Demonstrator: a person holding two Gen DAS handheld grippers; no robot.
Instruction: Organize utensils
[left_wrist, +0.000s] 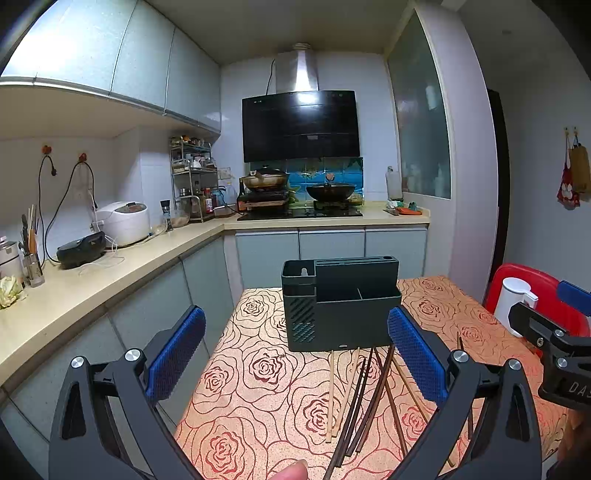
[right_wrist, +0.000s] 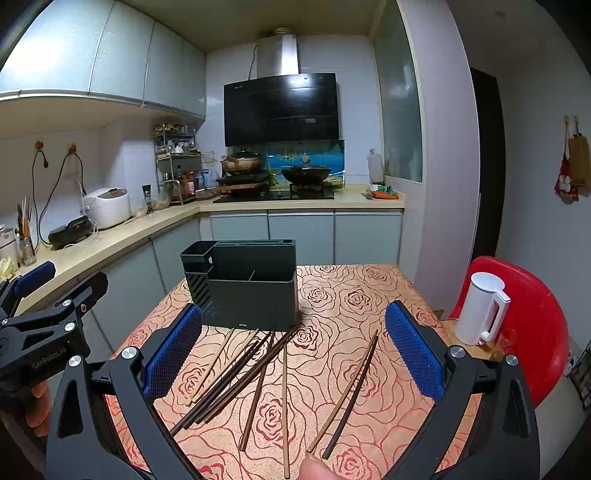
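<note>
Looks like the very start of the job: nothing's been picked up yet. The chopsticks (right_wrist: 258, 373) are all lying loose on the rose-pattern tablecloth (right_wrist: 351, 295), fanned out just in front of the dark utensil holder (right_wrist: 255, 291), whose open compartments look empty from here. A pair sits a bit apart on the right side (right_wrist: 347, 391).

Both tools hang above the table with nothing in them. The right gripper (right_wrist: 293, 354) has its jaws spread wide, blue pads either side of the scattered sticks. The left gripper (left_wrist: 295, 354) is just as wide open, aimed at the holder and the near ends of the sticks.

Best guess for the next move: drop one gripper onto a single chopstick or a pair, pinch it somewhere mid-length, tip it upright and feed it into one of the holder's slots. Tricky bit is that several sticks cross and overlap, so grabbing one cleanly could drag its neighbours.

Off to the right there's a white electric kettle (right_wrist: 480, 310) by a red chair (right_wrist: 532, 325), well clear of the work
</note>
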